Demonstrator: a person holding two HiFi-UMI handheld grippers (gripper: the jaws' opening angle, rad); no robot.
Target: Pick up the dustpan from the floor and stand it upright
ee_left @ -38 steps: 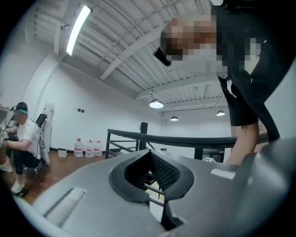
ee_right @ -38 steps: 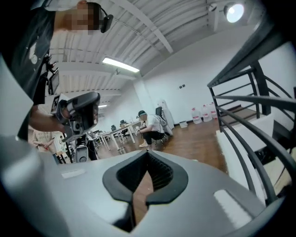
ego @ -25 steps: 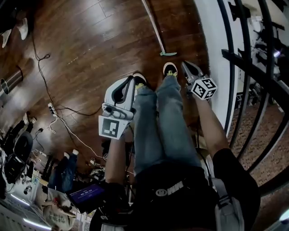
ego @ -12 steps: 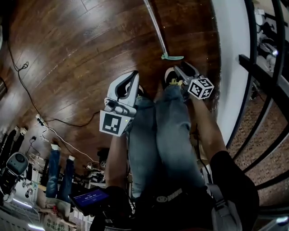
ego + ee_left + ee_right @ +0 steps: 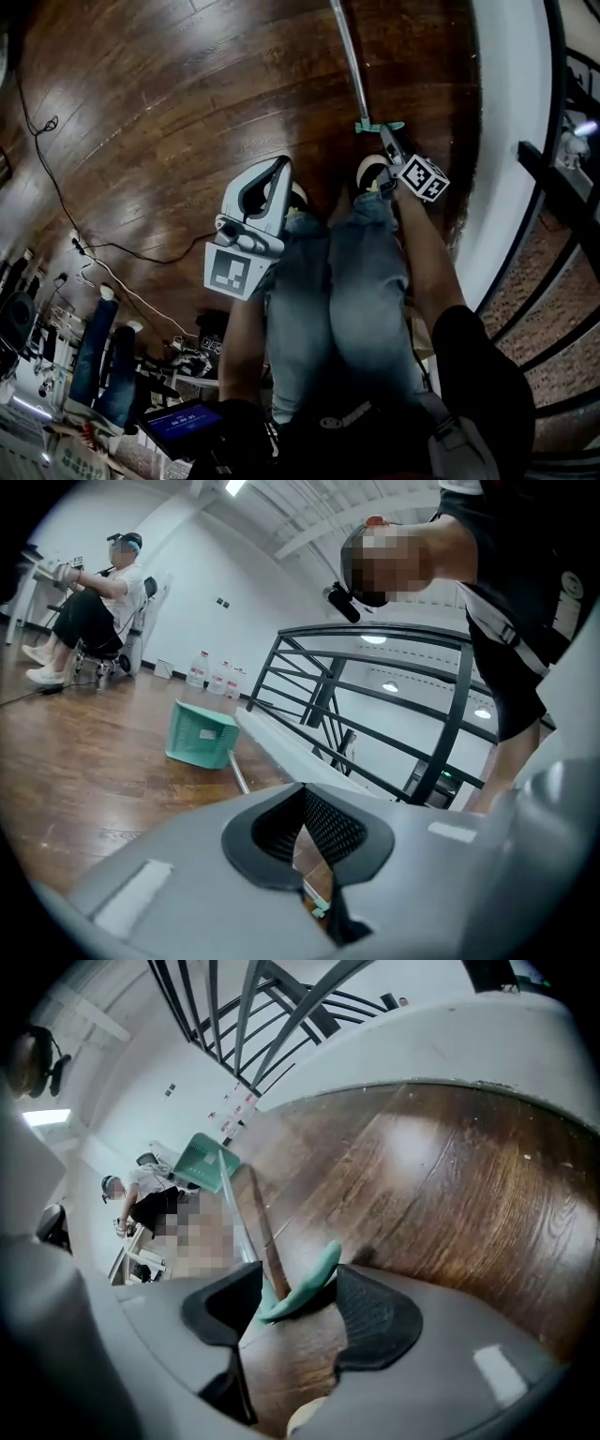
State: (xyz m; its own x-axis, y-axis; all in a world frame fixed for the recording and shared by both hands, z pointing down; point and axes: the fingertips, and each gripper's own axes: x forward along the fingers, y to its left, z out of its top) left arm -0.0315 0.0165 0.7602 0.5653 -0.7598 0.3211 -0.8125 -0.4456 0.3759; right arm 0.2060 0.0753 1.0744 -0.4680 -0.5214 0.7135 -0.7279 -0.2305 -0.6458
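Teal dustpan [image 5: 200, 735] lying on the wooden floor [image 5: 187, 112] beside the railing base, its long handle [image 5: 349, 56] running to the person's shoes [image 5: 373, 171], right gripper [image 5: 300, 1279] jaws opening with the handle's teal end [image 5: 378, 126] between them, left gripper [image 5: 302, 794] jaws closed on nothing.

The dark wooden floor [image 5: 169, 112] carries the dustpan [image 5: 201, 734], lying flat with its long handle [image 5: 349, 56] stretched along the boards. A black cable [image 5: 45, 125] trails across the floor at the left.
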